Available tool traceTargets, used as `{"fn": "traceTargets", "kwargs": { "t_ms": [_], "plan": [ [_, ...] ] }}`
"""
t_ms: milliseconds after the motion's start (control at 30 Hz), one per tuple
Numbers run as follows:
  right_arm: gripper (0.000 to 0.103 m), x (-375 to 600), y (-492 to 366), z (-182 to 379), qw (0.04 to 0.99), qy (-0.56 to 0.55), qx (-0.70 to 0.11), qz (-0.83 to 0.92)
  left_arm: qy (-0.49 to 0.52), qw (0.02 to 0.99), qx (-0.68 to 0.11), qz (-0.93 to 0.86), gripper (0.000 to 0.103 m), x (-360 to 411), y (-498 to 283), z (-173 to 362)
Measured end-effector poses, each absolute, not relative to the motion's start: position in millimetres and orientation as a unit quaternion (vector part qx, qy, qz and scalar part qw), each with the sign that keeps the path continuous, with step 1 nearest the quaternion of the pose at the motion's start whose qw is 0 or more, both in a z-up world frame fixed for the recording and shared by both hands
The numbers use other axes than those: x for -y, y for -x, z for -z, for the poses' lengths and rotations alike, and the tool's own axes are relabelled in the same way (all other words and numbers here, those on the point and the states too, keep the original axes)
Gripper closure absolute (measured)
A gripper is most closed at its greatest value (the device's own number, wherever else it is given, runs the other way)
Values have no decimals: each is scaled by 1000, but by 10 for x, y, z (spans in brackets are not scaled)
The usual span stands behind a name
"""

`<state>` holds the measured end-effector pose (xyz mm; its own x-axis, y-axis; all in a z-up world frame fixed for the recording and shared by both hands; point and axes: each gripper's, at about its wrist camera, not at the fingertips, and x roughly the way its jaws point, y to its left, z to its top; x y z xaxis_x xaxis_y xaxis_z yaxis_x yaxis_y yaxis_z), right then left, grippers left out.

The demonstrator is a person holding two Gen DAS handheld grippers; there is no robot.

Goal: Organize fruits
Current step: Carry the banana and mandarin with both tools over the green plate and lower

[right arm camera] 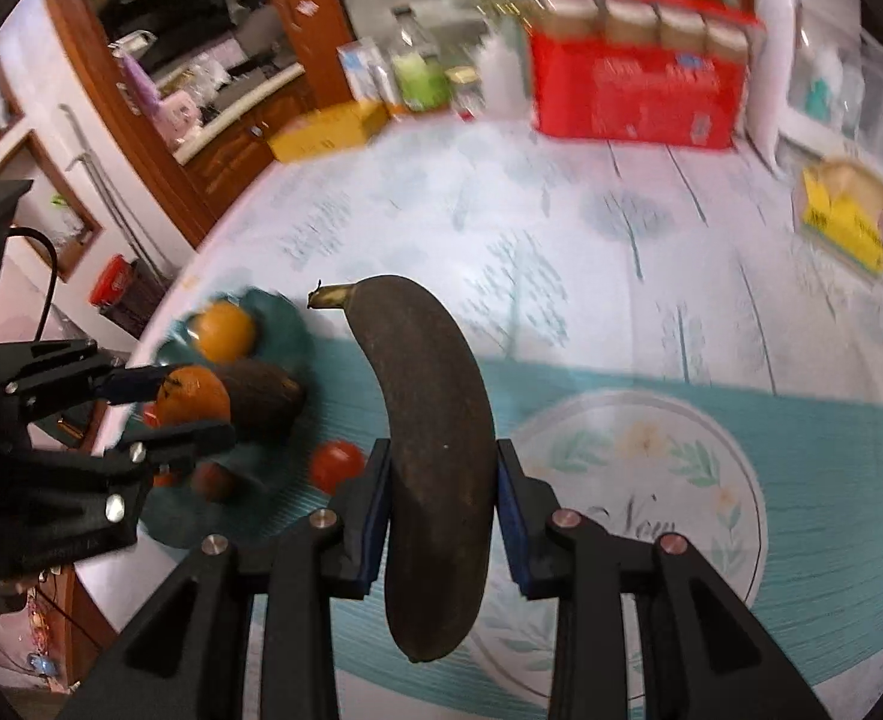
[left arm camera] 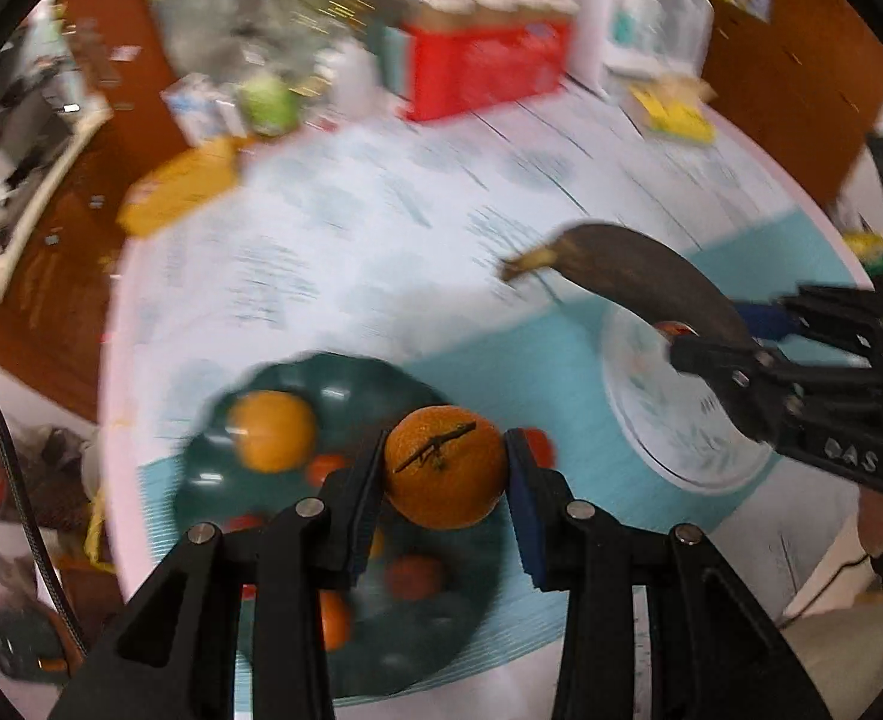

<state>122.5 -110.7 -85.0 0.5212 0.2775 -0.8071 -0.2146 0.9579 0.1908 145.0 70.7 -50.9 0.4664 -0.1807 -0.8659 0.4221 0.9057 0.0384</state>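
My left gripper is shut on an orange tangerine with a dry stem, held above the dark green plate. That plate holds another orange and several small red fruits. My right gripper is shut on a blackened banana, lifted over the teal mat near the white floral plate. In the right wrist view the left gripper holds its tangerine over the green plate, beside a dark avocado and a red tomato.
A red box, bottles, a green jar, a yellow box and a clear container crowd the table's far side. A yellow packet lies at the right. Wooden cabinets stand behind. A pale patterned cloth covers the table.
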Motion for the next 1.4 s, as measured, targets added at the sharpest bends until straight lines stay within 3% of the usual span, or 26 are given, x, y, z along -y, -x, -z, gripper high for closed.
{"fn": "traceTargets", "kwargs": {
  "t_ms": [233,400,567,933,1300,1400],
  "plan": [
    [71,505,-1217,263,884,-4,-427,-192,-102,897,-419,94,66,-1355,-1452,-117],
    [71,72,-1221,86,885,11,-409,-221,-84,906,-411,58,66,-1679,-1460,-187],
    [71,-302,-1273,217,877,28,-420,-230,-70,892,-444,41,66,-1926,-1551,141],
    [70,-822,-1517,1220,829,52,-526,-185,-23,846,-532,21,66,-2211,-1795,1290],
    [68,-1087,-1444,1460,819,97,-527,-204,-36,832,-552,34,64,-2148,-1975,1559],
    [62,-1082,-1400,1389,824,104,-512,-218,-38,832,-552,34,54,-2123,-1989,1563]
  ]
}}
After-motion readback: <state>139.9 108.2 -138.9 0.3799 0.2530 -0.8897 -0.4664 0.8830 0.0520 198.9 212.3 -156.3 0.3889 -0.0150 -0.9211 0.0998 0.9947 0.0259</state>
